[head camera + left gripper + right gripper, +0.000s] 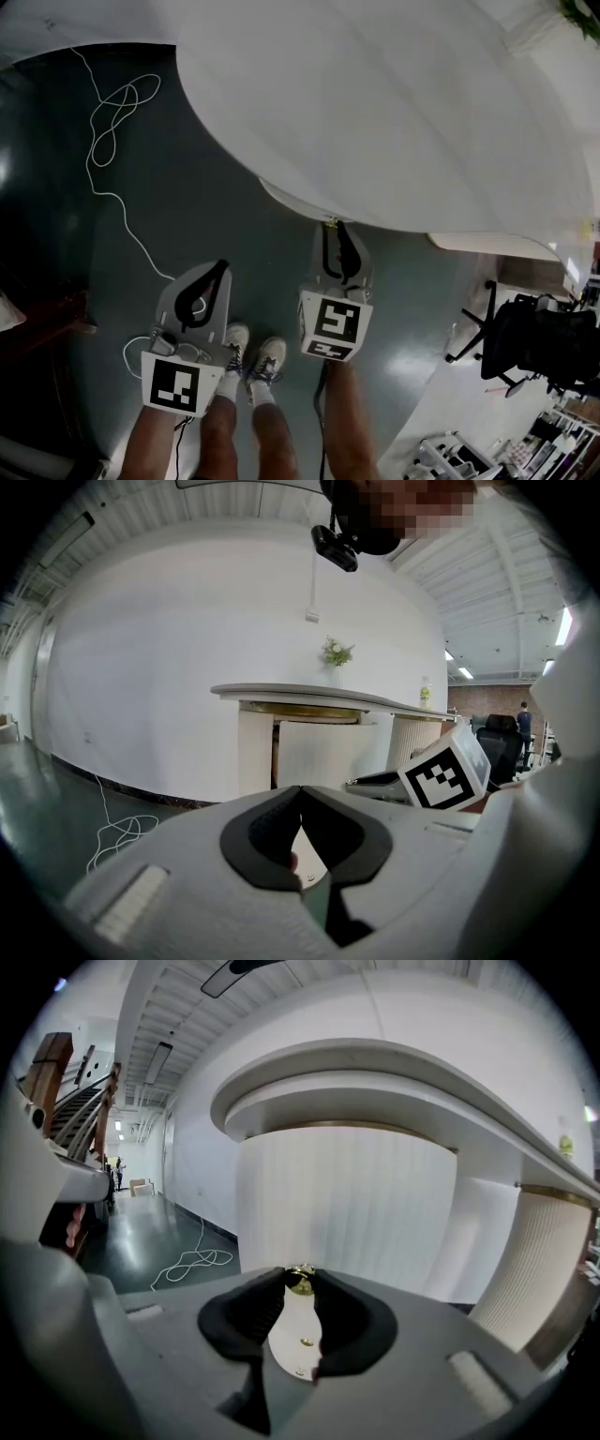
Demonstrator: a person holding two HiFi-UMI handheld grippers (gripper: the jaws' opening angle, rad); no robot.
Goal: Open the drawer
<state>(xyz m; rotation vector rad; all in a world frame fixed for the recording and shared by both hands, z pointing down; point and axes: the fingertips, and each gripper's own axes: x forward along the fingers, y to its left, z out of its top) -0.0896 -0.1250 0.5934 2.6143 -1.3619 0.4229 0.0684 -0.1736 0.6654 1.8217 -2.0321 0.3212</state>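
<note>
The right claw (300, 1277) pinches the brass drawer knob (301, 1284); the left claw (300, 794) is closed, empty.

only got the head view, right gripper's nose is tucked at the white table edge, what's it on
Observer: In the right gripper view, the right gripper is closed on a small brass knob, with a pad on each side.
Operator: what's the knob mounted on
Observer: A white ribbed curved front just under the tabletop.
Operator: left one carrying anything
Observer: No. In the left gripper view, the left gripper has its tips together with nothing between them.
</note>
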